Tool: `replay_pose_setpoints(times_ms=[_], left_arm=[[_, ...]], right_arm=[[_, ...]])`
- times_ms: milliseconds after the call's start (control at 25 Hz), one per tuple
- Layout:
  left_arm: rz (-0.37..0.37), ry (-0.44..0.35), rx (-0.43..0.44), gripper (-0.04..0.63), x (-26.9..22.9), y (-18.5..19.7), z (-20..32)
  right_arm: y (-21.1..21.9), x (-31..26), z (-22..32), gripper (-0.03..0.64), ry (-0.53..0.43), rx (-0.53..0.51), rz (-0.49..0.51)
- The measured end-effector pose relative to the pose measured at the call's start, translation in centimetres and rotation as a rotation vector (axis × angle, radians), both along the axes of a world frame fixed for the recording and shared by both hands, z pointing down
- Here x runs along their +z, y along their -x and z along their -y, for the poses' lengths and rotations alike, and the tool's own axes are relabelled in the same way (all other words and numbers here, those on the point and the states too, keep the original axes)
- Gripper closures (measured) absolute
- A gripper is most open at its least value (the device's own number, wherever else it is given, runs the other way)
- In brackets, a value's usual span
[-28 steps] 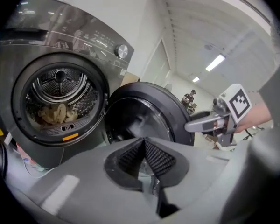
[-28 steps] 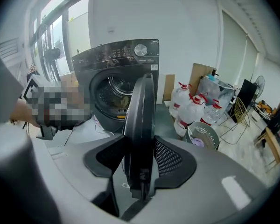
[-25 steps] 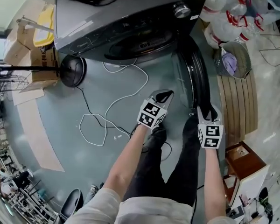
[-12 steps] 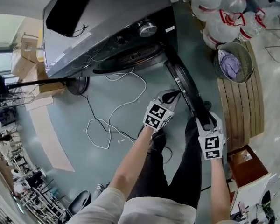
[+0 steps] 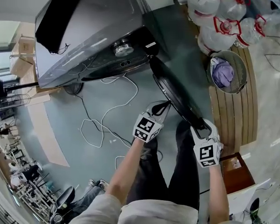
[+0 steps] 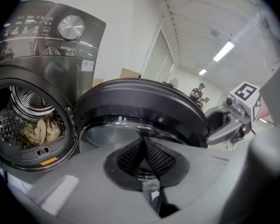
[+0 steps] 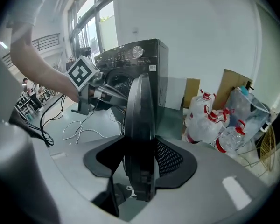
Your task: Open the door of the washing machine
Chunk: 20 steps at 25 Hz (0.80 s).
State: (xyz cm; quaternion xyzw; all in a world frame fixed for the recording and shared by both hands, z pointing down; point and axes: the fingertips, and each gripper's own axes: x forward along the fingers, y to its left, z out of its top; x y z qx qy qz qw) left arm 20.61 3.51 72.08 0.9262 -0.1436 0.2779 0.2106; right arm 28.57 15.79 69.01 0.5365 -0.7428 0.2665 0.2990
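Here, the right gripper [image 5: 203, 125] has its jaws clamped on the free rim of the door [image 5: 175, 94], which stands wide open from the washing machine [image 5: 93, 27]. The left gripper [image 5: 163, 105], jaws pressed together and empty, sits just beside the door's inner face.

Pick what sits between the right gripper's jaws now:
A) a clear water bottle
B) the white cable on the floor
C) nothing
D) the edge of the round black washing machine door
D: the right gripper view shows the right gripper clamped on the edge of the round black washing machine door, which stands open.
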Motion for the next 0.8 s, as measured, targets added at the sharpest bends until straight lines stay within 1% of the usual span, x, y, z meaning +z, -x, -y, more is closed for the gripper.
replay_pose_setpoints(times_ms=[120, 240, 360, 440, 560, 640, 720, 800], left_arm=[[-0.024, 0.026, -0.043, 0.538, 0.0, -1.4, 0.3], [-0.043, 0.032, -0.061, 0.537, 0.1, -2.8, 0.4], [-0.072, 0.038, -0.068, 0.537, -0.1, -4.0, 0.7], [-0.091, 0.048, -0.082, 0.537, -0.1, -4.8, 1.1], [-0.068, 0.017, -0.076, 0.535, 0.3, -6.3, 2.2], [-0.060, 0.015, -0.067, 0.535, 0.1, -7.0, 2.2], [-0.057, 0.028, -0.061, 0.537, -0.6, -7.9, 2.6], [-0.046, 0.024, -0.043, 0.537, -0.9, -8.7, 2.9]], right_arm=[[-2.0, 0.0, 0.7, 0.425, 0.025, -0.063, -0.012], [-4.0, 0.2, 1.4, 0.424, 0.050, -0.114, -0.045], [-5.7, 0.4, 2.3, 0.423, 0.072, -0.126, -0.097], [-7.0, 0.4, 3.3, 0.423, 0.096, -0.149, -0.155], [-8.8, 0.4, 5.0, 0.413, 0.129, -0.162, -0.235], [-9.6, 0.4, 5.5, 0.407, 0.147, -0.169, -0.274], [-10.7, 0.0, 6.6, 0.400, 0.140, -0.165, -0.284], [-11.6, -0.8, 7.6, 0.394, 0.126, -0.151, -0.291]])
